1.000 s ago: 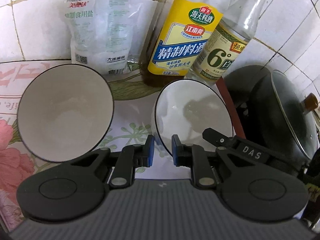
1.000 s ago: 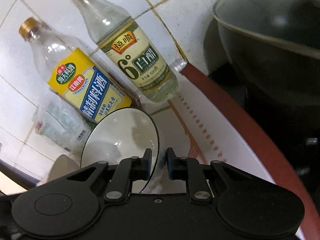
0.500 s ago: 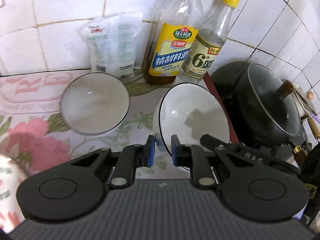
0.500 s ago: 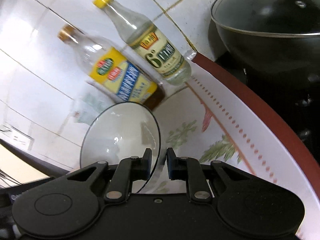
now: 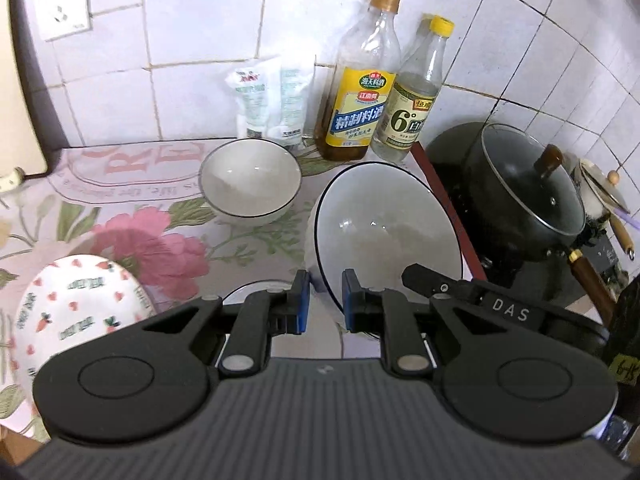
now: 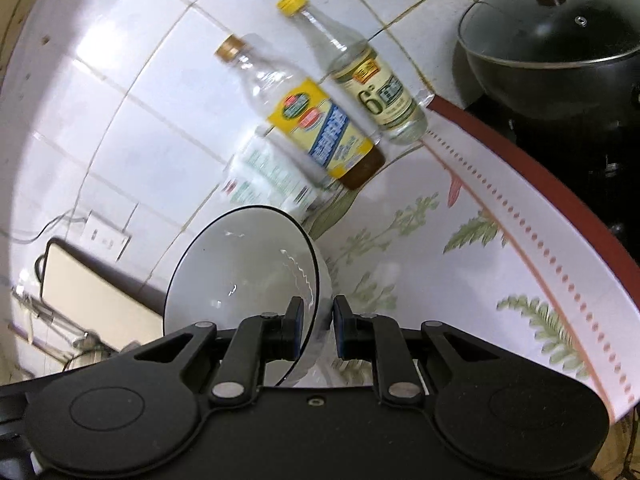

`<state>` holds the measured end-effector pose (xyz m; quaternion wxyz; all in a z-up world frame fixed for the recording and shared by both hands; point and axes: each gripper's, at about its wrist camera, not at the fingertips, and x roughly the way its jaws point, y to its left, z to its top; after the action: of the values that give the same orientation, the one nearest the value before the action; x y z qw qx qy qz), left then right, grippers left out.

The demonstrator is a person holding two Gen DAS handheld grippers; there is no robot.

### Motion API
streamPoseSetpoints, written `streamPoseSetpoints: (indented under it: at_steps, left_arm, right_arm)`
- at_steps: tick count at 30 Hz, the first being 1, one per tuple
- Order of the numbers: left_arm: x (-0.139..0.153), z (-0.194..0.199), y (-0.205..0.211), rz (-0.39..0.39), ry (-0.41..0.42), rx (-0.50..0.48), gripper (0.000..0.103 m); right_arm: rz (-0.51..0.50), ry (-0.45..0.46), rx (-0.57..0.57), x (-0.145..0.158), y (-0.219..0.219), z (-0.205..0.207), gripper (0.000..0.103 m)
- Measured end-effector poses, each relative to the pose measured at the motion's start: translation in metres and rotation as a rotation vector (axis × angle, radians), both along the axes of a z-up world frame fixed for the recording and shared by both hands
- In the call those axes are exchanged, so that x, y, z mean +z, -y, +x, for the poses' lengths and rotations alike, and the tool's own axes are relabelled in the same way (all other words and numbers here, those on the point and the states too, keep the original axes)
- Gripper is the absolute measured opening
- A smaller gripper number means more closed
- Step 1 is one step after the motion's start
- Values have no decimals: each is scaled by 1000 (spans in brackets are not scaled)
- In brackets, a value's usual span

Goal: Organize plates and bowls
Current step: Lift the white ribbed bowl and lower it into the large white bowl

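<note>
A white bowl (image 5: 384,232) with a thin black rim hangs tilted above the flowered counter (image 5: 160,236). My left gripper (image 5: 324,306) is shut on its near rim, blue pads either side. A black finger (image 5: 440,288) of the right gripper reaches the rim from the right. The right wrist view has the same bowl (image 6: 240,276) on edge, with my right gripper (image 6: 316,328) shut on its rim. A second white bowl (image 5: 250,184) stands upright on the counter further back. At the left lies a plate (image 5: 76,312) with a strawberry and carrot pattern.
Two bottles (image 5: 360,92) (image 5: 416,92) and a salt bag (image 5: 268,100) stand against the tiled wall. A black pot with a glass lid (image 5: 524,184) sits on the stove at the right. A white rim (image 5: 256,290) peeks from under my left fingers. A wall socket (image 5: 64,4) is upper left.
Both grippers have risen and drawn back from the wall with the bowl between them. The second bowl and the bottles look smaller, and the patterned plate has come into view.
</note>
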<state>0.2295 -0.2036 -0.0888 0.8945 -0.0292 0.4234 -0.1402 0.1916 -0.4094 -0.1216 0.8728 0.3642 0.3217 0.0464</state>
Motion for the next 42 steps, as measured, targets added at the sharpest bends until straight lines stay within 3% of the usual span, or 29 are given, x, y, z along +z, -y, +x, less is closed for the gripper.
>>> streamPoseSetpoints:
  at_steps: [7,14,20,25,42]
  left_arm:
    - [1,-28,-23,16,-5,21,15]
    - [-21,-37,-45,-11,-44,57,15]
    - [-50,-29,-55,-47,-101,96,15]
    - [-67,-25,-55,-28,-133,109,15]
    - [-78,-14,-57,6,-177,134,15]
  right_arm:
    - [23,-3,38,1,-19,-17,19]
    - [-49,-22,107,-10,-42,-22,19]
    - [-142,-29,118,-22,-53,-18,20]
    - [-221,-27,136,-27,-63,-13,20]
    - [-581,50,237,-29,-103,-7,22]
